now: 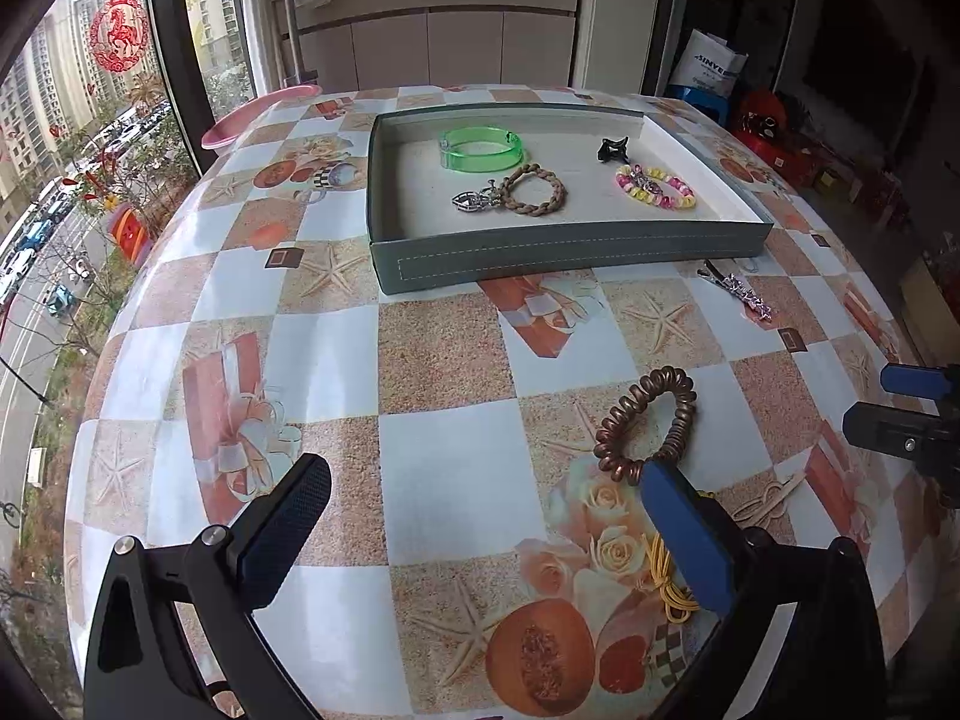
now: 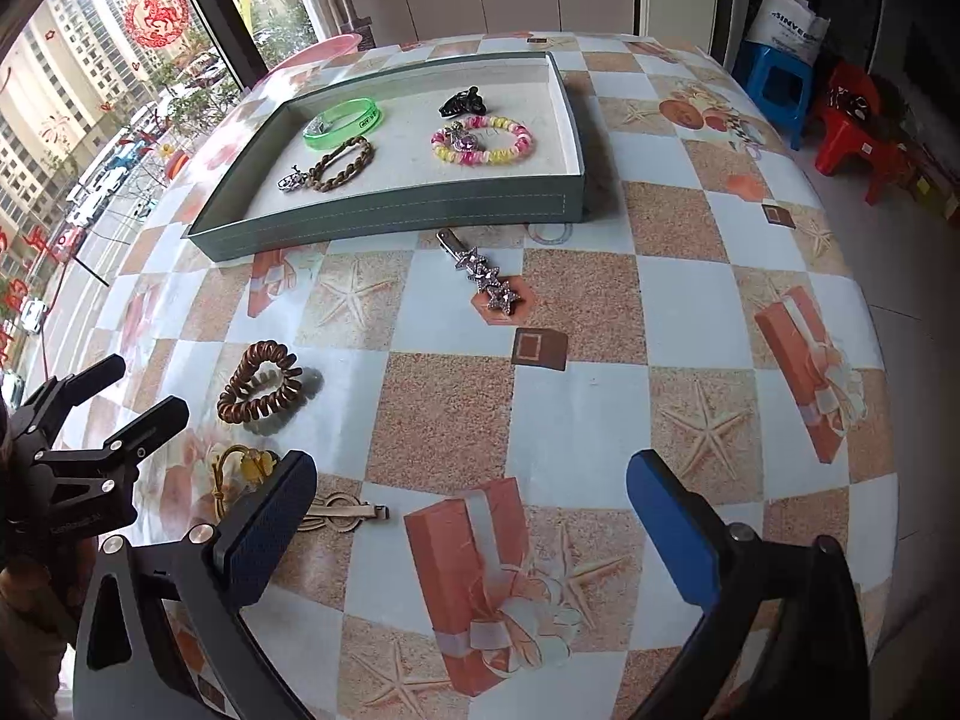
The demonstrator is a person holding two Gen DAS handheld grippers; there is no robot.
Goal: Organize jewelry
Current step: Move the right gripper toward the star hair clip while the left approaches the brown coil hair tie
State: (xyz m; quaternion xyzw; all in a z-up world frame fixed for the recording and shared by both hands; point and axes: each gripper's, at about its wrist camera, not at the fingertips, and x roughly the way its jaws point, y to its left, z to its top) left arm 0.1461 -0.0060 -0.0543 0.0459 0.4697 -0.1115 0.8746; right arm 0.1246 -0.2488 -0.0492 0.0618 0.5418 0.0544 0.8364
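Lying loose on the checked tablecloth [image 2: 570, 396], outside the grey tray [image 2: 384, 210], four pieces are not yet put away: a brown coil hair tie [image 2: 258, 387], a star hair clip [image 2: 483, 279], a yellow elastic tie [image 2: 240, 468] and a flat beige clip [image 2: 345, 516]. Inside the tray already sit a green bangle [image 1: 480, 147], a braided bracelet [image 1: 534, 189], a beaded bracelet [image 1: 654, 187] and a small black claw clip [image 1: 613, 149].

Both tools are empty. On the left gripper [image 1: 474, 540] the jaws stand wide apart above the near edge of the table, with its blue pad just beside the coil hair tie [image 1: 648, 420] and partly covering the yellow tie. On the right gripper [image 2: 474, 534] they are equally wide, hovering over bare cloth near the table's front edge.

As a judgement, the coil tie looks light, springy and soft; pinching across one side of its loop should hold, though it may squash and roll. The star clip, just beside the tray's front wall, seems stiff, thin and slippery metal with fragile stones; taking it across its narrow width near the middle looks safest. The yellow elastic is limp and thin, likely to slip out unless caught at its knot. The beige clip lies very flat against the cloth, so getting a pad under its edge may be hard.
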